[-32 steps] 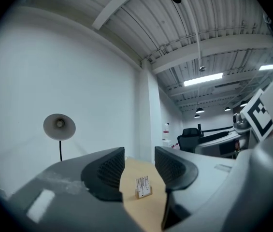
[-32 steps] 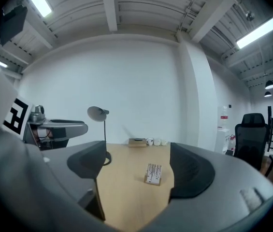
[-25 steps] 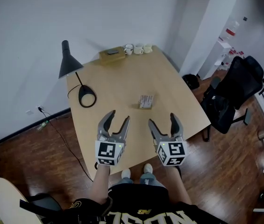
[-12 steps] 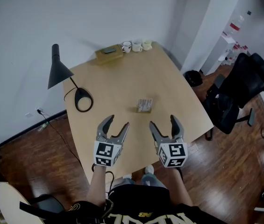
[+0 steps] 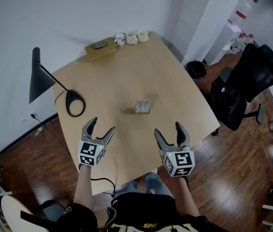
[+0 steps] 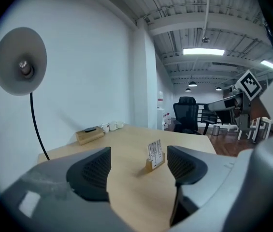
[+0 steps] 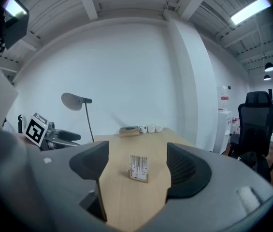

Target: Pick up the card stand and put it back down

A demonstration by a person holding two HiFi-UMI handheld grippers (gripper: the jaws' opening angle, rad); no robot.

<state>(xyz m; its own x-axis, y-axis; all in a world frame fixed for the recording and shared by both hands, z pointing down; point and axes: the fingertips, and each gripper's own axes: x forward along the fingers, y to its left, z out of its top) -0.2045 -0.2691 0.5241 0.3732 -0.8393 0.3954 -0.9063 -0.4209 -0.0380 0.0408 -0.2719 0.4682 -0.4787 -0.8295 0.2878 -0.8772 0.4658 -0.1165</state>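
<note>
The card stand (image 5: pixel 141 106), a small wooden base with white printed cards upright in it, sits at the middle of the light wooden table (image 5: pixel 175 86). It also shows ahead in the left gripper view (image 6: pixel 154 155) and the right gripper view (image 7: pixel 138 168). My left gripper (image 5: pixel 101 129) hovers over the table's near left part, short of the stand, its jaws opening with nothing between them. My right gripper (image 5: pixel 167 132) hovers at the near right, jaws closing on nothing, still apart.
A black desk lamp (image 5: pixel 42 80) with a round base (image 5: pixel 75 103) stands at the table's left. A wooden box (image 5: pixel 99 50) and three white cups (image 5: pixel 130 36) sit at the far edge. A black office chair (image 5: pixel 242 88) stands on the wooden floor to the right.
My left gripper has moved left and its jaws have spread wider. The right gripper has kept its place with jaws slightly narrower. The head view has shifted, so the table sits differently in the frame.
</note>
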